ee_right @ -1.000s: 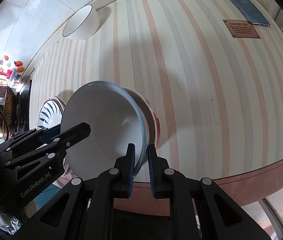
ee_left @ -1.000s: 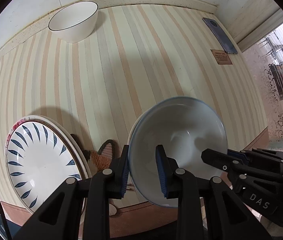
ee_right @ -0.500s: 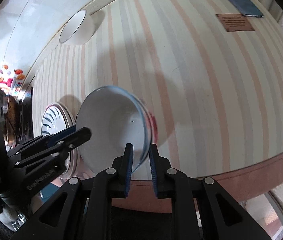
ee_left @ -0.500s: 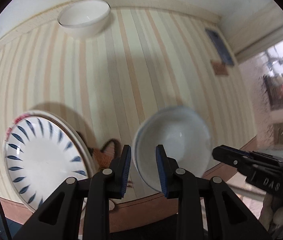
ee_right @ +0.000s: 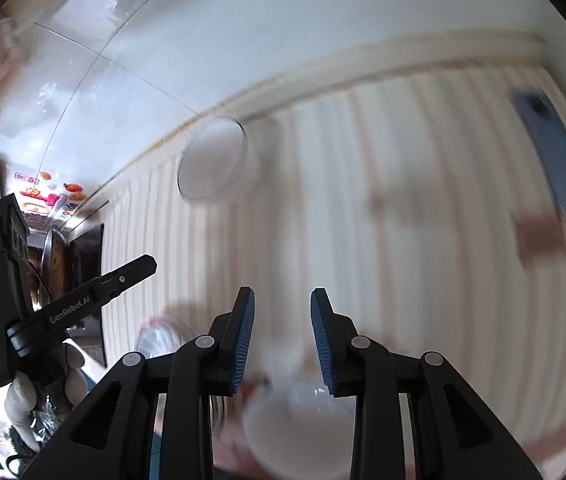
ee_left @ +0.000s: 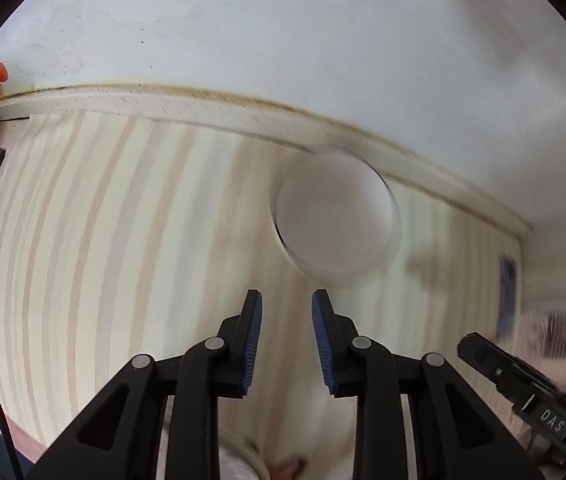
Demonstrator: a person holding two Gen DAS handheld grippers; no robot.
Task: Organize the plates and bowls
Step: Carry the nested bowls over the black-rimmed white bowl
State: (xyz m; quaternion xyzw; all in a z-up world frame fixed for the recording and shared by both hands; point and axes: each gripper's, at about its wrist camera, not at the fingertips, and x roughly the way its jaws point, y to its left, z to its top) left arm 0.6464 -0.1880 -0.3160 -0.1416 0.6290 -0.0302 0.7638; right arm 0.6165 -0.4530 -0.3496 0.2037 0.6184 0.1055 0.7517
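A plain white bowl (ee_left: 335, 216) stands near the back edge of the striped counter (ee_left: 123, 240), a little ahead and right of my left gripper (ee_left: 286, 294). Its jaws stand slightly apart with nothing between them. In the right wrist view the same white bowl (ee_right: 213, 156) is far off at the upper left. My right gripper (ee_right: 279, 292) is opening, with its pads bare. The blue-rimmed bowl (ee_right: 295, 428) lies blurred under it on a plate, and no pad presses on it. A red-rimmed plate (ee_right: 155, 334) shows at its left.
A gloved hand (ee_right: 23, 400) holds the left gripper's body at the left. A blue phone (ee_right: 551, 152) and a brown label (ee_right: 539, 236) lie at the far right of the counter. The white wall (ee_left: 283, 40) closes off the back. A dark stove area (ee_right: 63, 264) is on the left.
Both grippers have come off the blue-rimmed bowl and swung toward the back of the counter. The white bowl is now much nearer the left gripper. The right jaws have widened.
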